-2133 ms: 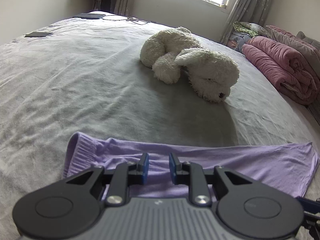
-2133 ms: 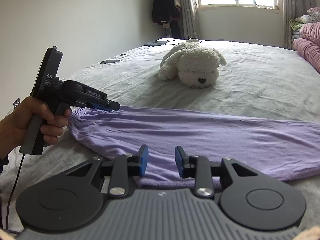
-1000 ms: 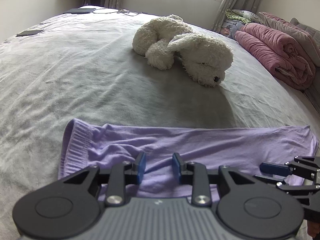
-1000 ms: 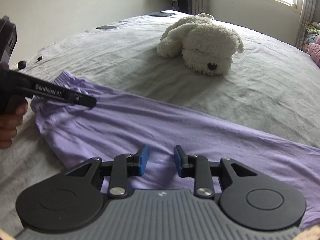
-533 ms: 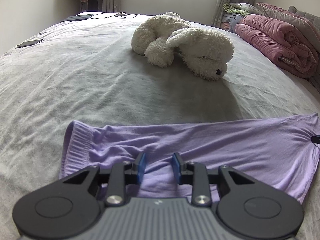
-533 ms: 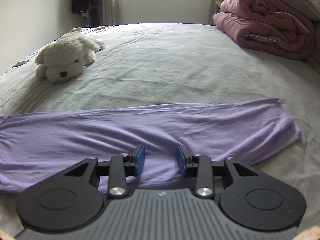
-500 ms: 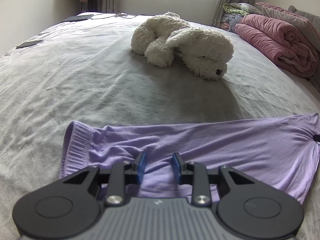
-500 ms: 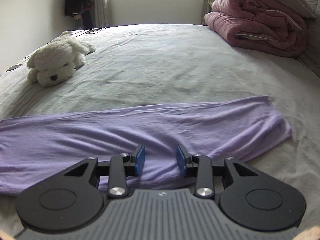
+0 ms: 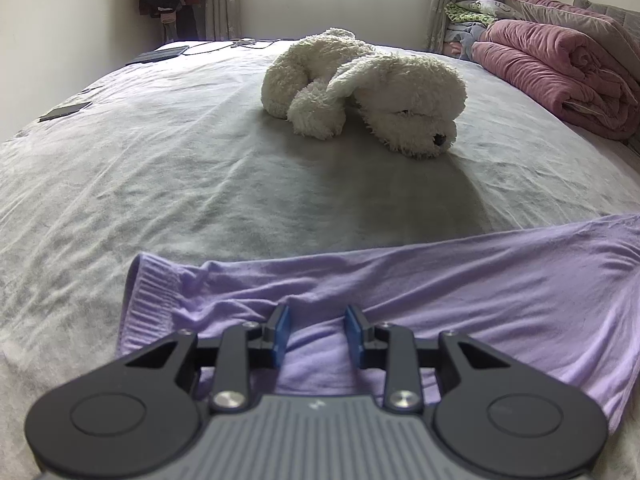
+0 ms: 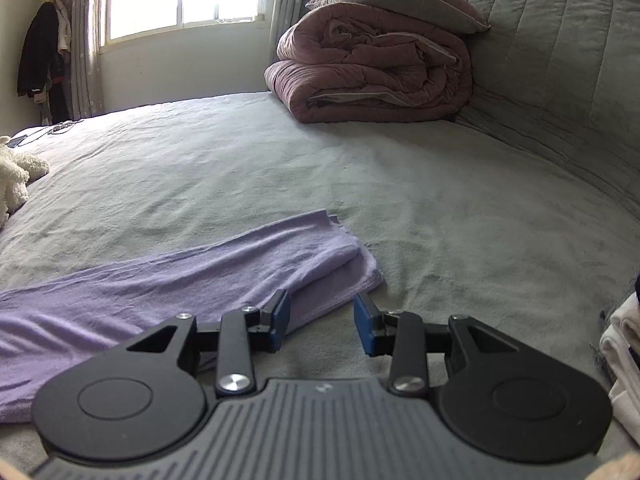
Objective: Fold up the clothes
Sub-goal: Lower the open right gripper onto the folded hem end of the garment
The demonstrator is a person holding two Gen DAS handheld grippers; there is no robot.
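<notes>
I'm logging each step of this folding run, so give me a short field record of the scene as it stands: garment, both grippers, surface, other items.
garment: purple garment, laid out long and flat across the bed, ribbed band at its left end
left gripper: open, over the garment near the ribbed end, nothing clamped
right gripper: open, at the garment's other end, nothing clamped
surface: grey bed sheet
other items: white plush dog, folded pink quilt

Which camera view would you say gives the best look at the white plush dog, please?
The left wrist view: the white plush dog lies whole and centred on the bed. The right wrist view catches only a furry sliver at its left edge.
</notes>
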